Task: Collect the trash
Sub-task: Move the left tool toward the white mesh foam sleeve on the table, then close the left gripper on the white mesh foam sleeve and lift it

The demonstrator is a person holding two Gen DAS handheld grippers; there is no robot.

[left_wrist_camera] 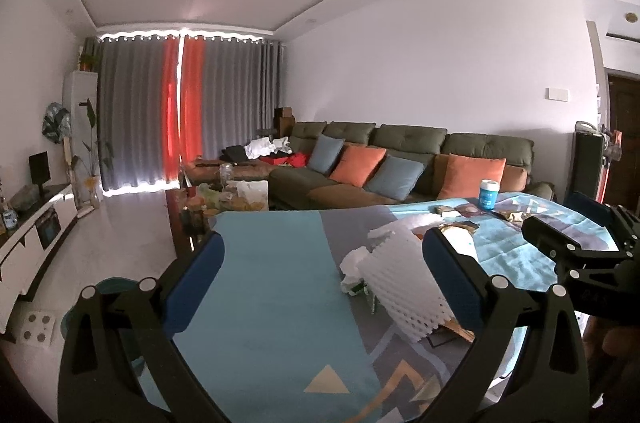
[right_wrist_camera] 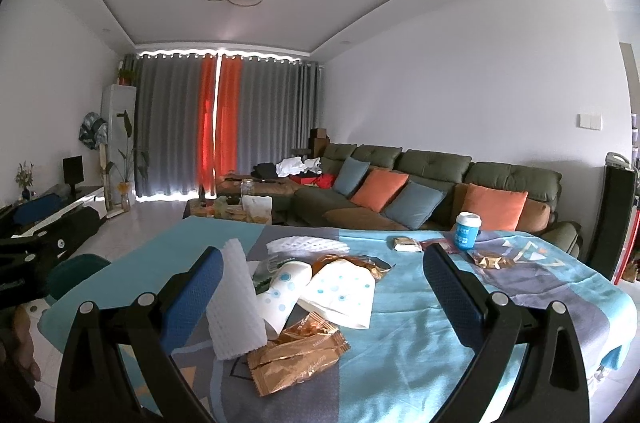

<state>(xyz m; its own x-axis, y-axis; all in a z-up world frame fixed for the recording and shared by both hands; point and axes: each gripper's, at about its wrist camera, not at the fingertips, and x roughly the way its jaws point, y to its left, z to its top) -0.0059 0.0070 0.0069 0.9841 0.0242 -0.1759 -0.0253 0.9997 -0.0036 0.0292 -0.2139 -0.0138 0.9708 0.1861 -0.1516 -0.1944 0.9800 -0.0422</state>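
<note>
Trash lies on a table under a blue and grey cloth [right_wrist_camera: 400, 343]. My right gripper [right_wrist_camera: 324, 283] is open, low over the pile. Between its fingers lie a white foam net [right_wrist_camera: 234, 303] touching the left finger, a dotted paper cup [right_wrist_camera: 280, 295], a dotted white paper bag [right_wrist_camera: 344, 295] and a golden wrapper [right_wrist_camera: 296, 355]. My left gripper [left_wrist_camera: 324, 263] is open too. The same foam net [left_wrist_camera: 404, 275] and a crumpled tissue [left_wrist_camera: 354, 263] sit just inside its right finger.
Farther back on the cloth are a second foam net [right_wrist_camera: 308, 247], a blue cup [right_wrist_camera: 466, 231] and small wrappers [right_wrist_camera: 406, 243]. A dark teal round object [left_wrist_camera: 112, 287] sits below the table's left edge. Behind stand a green sofa [right_wrist_camera: 420, 175] and a cluttered coffee table [right_wrist_camera: 240, 211].
</note>
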